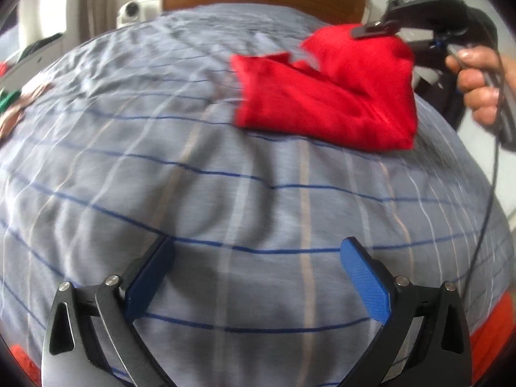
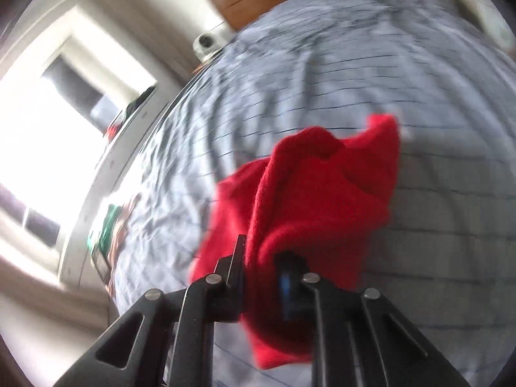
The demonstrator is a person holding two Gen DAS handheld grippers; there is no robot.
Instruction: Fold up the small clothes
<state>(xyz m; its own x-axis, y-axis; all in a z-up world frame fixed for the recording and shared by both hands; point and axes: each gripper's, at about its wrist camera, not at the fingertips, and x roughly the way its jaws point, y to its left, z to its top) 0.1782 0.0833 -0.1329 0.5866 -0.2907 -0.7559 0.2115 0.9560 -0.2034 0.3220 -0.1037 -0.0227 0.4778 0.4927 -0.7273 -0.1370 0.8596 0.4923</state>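
Right wrist view: the right gripper (image 2: pixel 261 258) has its jaws pinched on a bunched edge of the red garment (image 2: pixel 322 200); the cloth fills the gap between the 2 fingers and hangs forward and below them.
Reason for the pinch: holding 1 edge lets the person carry that side over the rest, which looks like a fold in progress.
Garment position: from the left wrist view, the red garment (image 1: pixel 325 96) lies well ahead of the left jaws and off to their right, its lower part resting on the striped bedspread (image 1: pixel 225 193), its upper corner lifted by the right gripper (image 1: pixel 374 30).
Left gripper (image 1: pixel 258 277): jaws wide apart, nothing between them, hovering over bare bedspread, probably kept clear so the cloth can swing.
Fold state: judged partly done; the cloth is doubled but still rumpled.
Blur: both views are smeared, so seams and garment type cannot be told.
Other cloth: a green and patterned heap (image 2: pixel 111 225) lies far left of the right jaws.
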